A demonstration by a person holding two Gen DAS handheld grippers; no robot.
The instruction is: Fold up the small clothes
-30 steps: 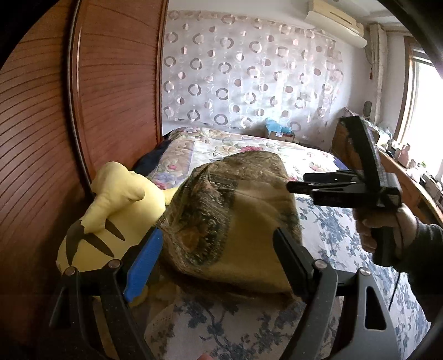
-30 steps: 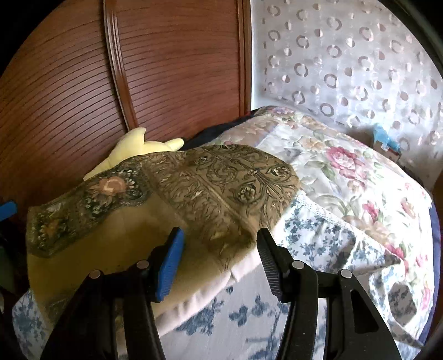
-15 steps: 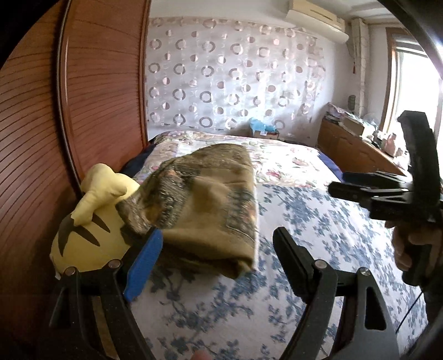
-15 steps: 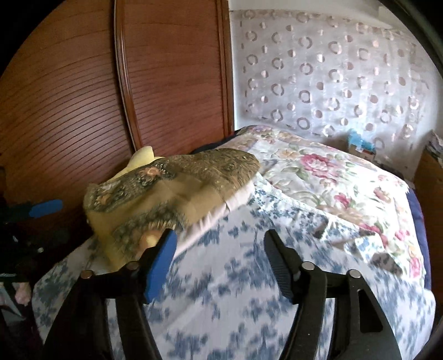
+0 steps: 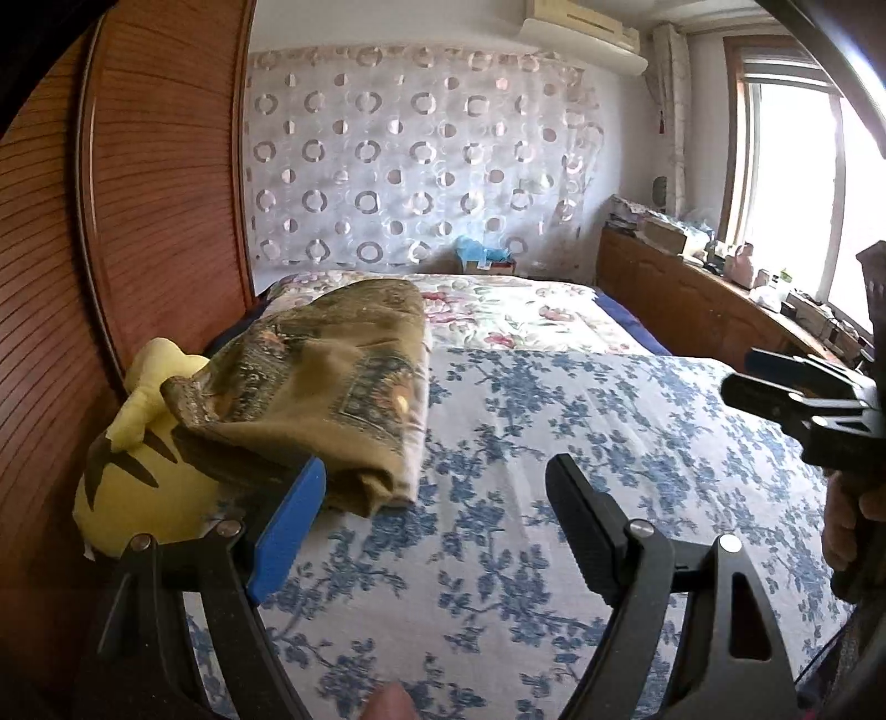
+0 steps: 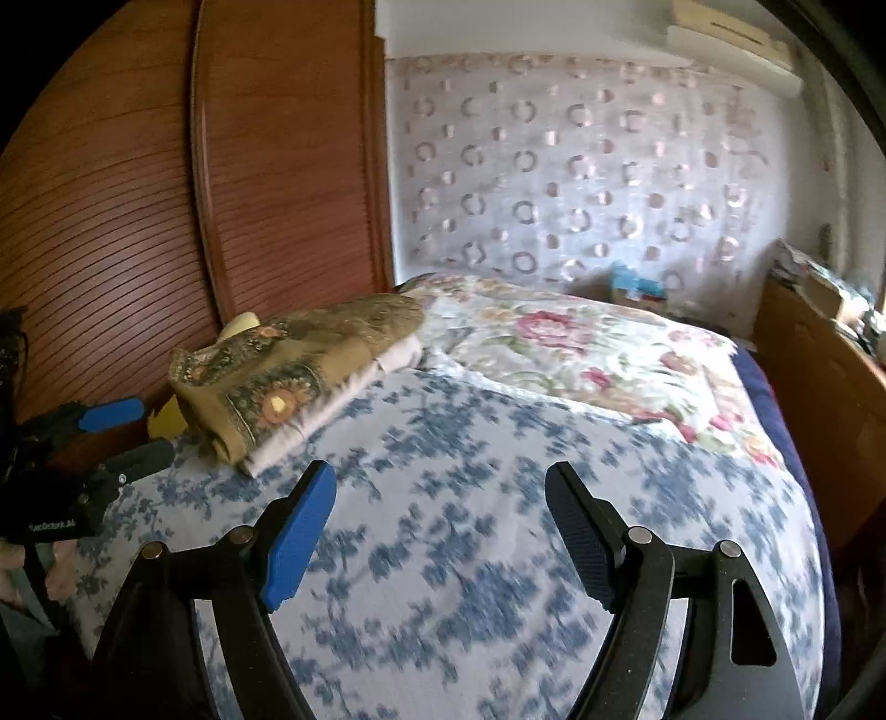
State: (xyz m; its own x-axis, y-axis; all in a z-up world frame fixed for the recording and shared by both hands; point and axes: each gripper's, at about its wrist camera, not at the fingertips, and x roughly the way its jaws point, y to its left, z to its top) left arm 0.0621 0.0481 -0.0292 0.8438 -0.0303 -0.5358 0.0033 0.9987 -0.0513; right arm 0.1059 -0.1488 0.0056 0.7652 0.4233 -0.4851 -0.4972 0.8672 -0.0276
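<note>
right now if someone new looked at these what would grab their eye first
Probably the folded olive-gold patterned cloth, lying near the wooden headboard on the blue-flowered bedspread, its near edge draped over a yellow plush toy. Next, the two open grippers: the left gripper low in its own view, and the right gripper above bare bedspread, neither holding anything.

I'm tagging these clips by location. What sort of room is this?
A home bedroom, most likely: a bed under floral covers, its wooden headboard, a yellow plush toy, and an air conditioner.
</note>
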